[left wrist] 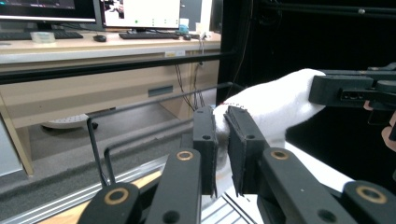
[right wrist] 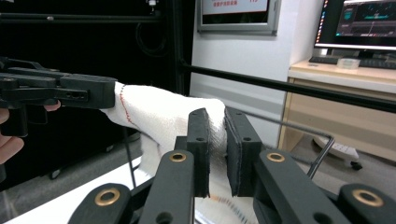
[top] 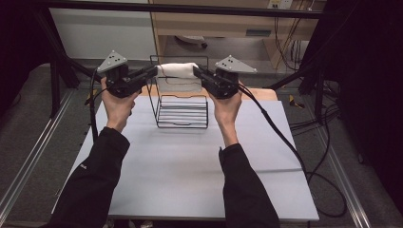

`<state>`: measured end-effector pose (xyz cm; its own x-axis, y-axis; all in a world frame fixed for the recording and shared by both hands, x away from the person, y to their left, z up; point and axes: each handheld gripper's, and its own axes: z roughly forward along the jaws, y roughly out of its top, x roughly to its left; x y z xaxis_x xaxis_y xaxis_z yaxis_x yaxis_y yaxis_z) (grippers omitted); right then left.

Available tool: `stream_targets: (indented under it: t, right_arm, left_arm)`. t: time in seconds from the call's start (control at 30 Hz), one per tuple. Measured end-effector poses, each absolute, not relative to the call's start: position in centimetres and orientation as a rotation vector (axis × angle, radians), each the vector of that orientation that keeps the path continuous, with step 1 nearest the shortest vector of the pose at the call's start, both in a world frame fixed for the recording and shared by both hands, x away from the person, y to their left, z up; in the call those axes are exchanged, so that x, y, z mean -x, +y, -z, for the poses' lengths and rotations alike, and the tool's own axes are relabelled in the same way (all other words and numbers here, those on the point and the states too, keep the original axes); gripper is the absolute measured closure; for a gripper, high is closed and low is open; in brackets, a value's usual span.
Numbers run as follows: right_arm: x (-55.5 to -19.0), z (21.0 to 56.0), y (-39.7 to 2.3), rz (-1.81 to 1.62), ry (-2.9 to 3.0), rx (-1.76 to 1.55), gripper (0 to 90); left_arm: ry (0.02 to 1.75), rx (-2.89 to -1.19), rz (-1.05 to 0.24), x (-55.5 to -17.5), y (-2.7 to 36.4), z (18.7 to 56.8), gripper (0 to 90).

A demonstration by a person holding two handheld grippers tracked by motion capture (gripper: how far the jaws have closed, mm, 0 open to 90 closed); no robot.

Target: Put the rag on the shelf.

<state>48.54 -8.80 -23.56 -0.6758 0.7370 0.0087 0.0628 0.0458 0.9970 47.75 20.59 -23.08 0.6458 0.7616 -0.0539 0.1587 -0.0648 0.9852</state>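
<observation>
Left gripper [top: 151, 72] and right gripper [top: 198, 72]: each clamped on one end of the white woven cloth [top: 177, 71].

The cloth hangs stretched between both grippers above the black wire rack [top: 183, 113], which stands near the far edge of the grey table [top: 190, 171].

We hold both forearms out over the table, sleeves dark, hands bare. Our left gripper [top: 151, 72] points inward to the right, our right gripper [top: 197, 71] inward to the left, tips facing each other, each with its jaws pinched nearly closed on the white cloth [top: 177, 70].
</observation>
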Motion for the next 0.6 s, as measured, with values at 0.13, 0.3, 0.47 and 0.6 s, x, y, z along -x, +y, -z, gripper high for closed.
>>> stream_targets:
  t: [0.13,0.3,0.47,0.6]
  right_arm:
    - [-48.2,24.2,-8.9,-1.665,1.834,-0.811,80.9]
    - [-47.8,25.0,-9.0,-1.646,1.863,-0.813,80.8]
    - [-47.7,25.7,-9.0,-1.620,1.893,-0.816,80.7]
    - [-47.7,26.3,-9.2,-1.621,1.898,-0.823,80.7]
  left_arm:
    - [0.781,-1.623,-0.592,-47.5,20.5,23.7,80.5]
    - [0.787,-1.649,-0.589,-47.3,20.5,24.4,79.4]
    - [0.796,-1.671,-0.583,-47.2,20.4,25.2,78.3]
    - [0.797,-1.692,-0.579,-47.0,20.4,25.5,76.3]
